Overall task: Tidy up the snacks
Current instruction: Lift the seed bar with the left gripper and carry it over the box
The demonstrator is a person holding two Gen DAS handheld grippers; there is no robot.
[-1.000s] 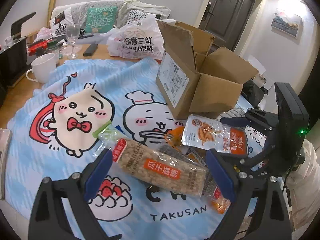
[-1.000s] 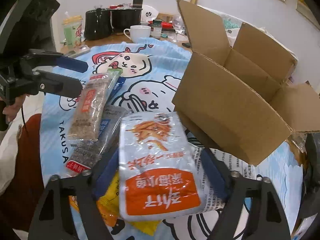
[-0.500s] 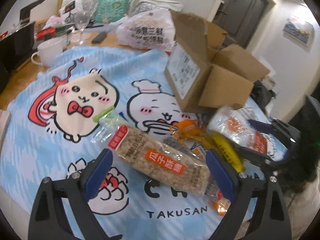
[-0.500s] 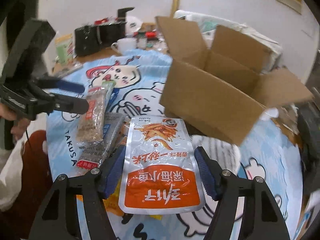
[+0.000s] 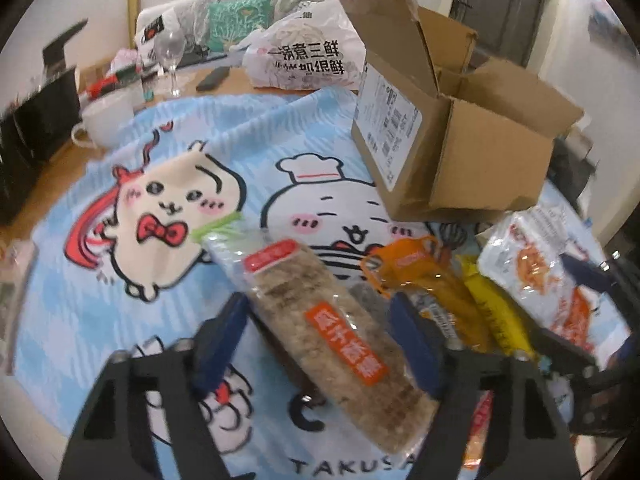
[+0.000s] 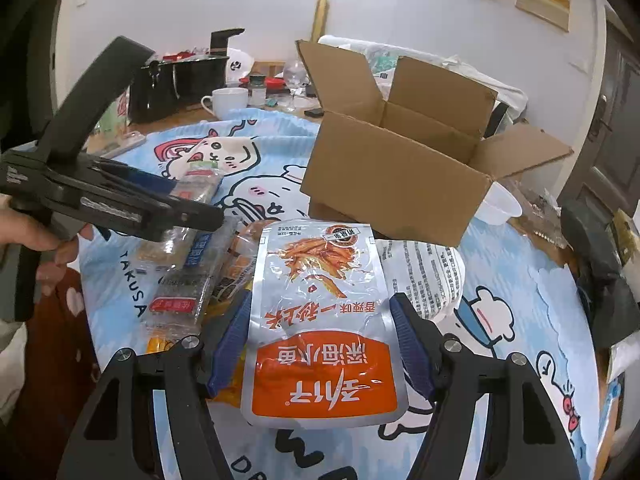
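My right gripper (image 6: pixel 320 340) is shut on a silver and orange snack pouch (image 6: pixel 320 320) and holds it above the cloth in front of the open cardboard box (image 6: pixel 400 168). The pouch also shows at the right of the left wrist view (image 5: pixel 544 276). My left gripper (image 5: pixel 320 332) has its blue pads on both sides of a long clear seed-brittle pack (image 5: pixel 328 320) with an orange label and is shut on it. The left gripper also shows in the right wrist view (image 6: pixel 120 200). The box (image 5: pixel 460 136) stands beyond the snack pile.
More snacks lie on the blue cartoon cloth (image 5: pixel 100 280): orange and yellow packs (image 5: pixel 440 288) and a dark bar (image 6: pixel 180 292). A white mug (image 5: pixel 108 118), a wine glass (image 5: pixel 170 56) and a white printed bag (image 5: pixel 304 60) stand behind. A white bowl (image 6: pixel 502 204) sits beside the box.
My left gripper has closed in on the seed-brittle pack. My right gripper has lifted the pouch and drawn it back from the box.
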